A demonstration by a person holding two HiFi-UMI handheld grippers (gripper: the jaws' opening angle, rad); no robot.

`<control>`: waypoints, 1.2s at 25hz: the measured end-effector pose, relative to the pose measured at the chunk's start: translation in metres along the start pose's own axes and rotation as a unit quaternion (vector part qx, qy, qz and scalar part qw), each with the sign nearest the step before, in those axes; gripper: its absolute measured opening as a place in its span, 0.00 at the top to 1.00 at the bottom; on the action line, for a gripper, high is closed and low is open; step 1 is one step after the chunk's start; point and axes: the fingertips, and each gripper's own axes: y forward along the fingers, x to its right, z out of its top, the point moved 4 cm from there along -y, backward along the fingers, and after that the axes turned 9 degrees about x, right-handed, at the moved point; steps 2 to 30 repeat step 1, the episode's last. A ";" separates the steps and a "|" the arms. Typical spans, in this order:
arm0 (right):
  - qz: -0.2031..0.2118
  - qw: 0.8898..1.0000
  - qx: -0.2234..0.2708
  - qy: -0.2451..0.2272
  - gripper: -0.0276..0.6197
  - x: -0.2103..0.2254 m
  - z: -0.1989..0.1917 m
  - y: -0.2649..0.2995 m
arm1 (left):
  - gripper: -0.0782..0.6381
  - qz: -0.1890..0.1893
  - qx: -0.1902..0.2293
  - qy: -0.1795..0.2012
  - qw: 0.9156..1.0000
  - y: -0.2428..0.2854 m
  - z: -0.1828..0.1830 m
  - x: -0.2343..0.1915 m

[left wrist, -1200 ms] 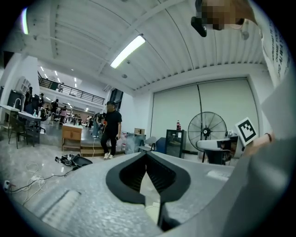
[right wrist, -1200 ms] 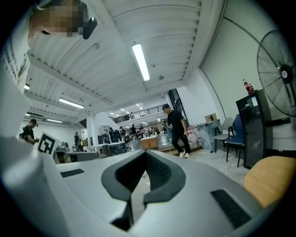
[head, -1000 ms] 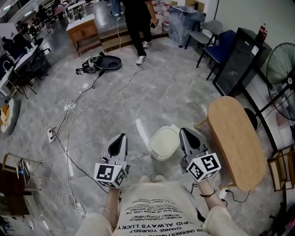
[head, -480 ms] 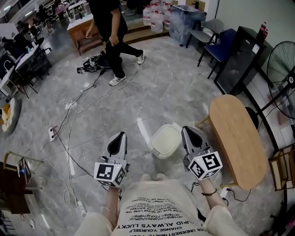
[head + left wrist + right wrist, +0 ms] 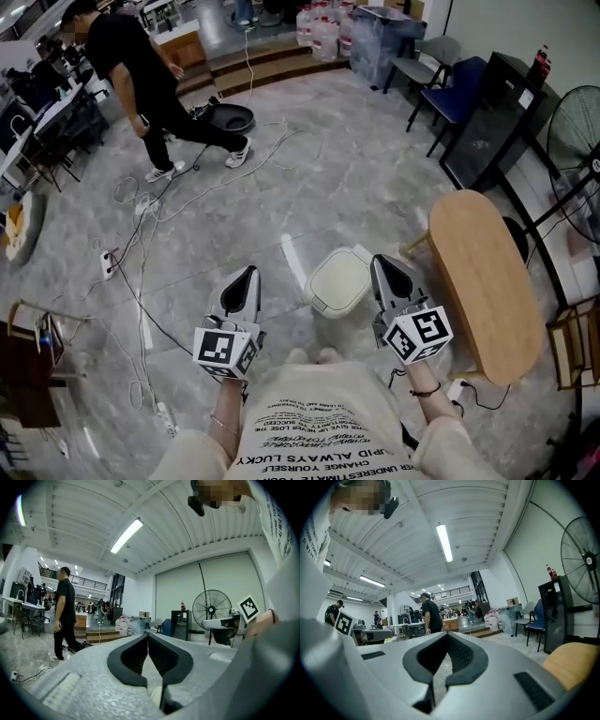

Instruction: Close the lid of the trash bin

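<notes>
The head view looks steeply down at the floor [image 5: 309,187], with the left tongs [image 5: 250,273] and right tongs [image 5: 380,261] low in frame. Each tongs view sits close behind its own tips, facing level. All three views share the person [image 5: 131,56] and fan [image 5: 574,131].

Oval wooden table [image 5: 483,281] near right. Floor cables [image 5: 141,220] left. Person in black [image 5: 141,66] far left. Blue chair [image 5: 459,89] far right.

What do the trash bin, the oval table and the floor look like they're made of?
Trash bin: likely plastic, cream, smooth matte lid with rounded corners.
Oval table: wood or wood-look laminate, light brown, matte; can't tell which.
Floor: polished marble-look stone or tile, grey veining, glossy reflections.
</notes>
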 end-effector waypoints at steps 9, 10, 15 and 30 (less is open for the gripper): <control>0.000 1.000 0.000 0.000 0.95 -0.001 0.000 0.000 | 0.86 0.000 0.000 0.002 1.000 0.000 0.000 0.000; 0.000 1.000 0.000 0.000 0.95 -0.001 0.000 0.000 | 0.86 0.000 0.000 0.002 1.000 0.000 0.000 0.000; 0.000 1.000 0.000 0.000 0.95 -0.001 0.000 0.000 | 0.86 0.000 0.000 0.002 1.000 0.000 0.000 0.000; 0.000 1.000 0.000 0.000 0.95 -0.001 0.000 0.000 | 0.86 0.000 0.000 0.002 1.000 0.000 0.000 0.000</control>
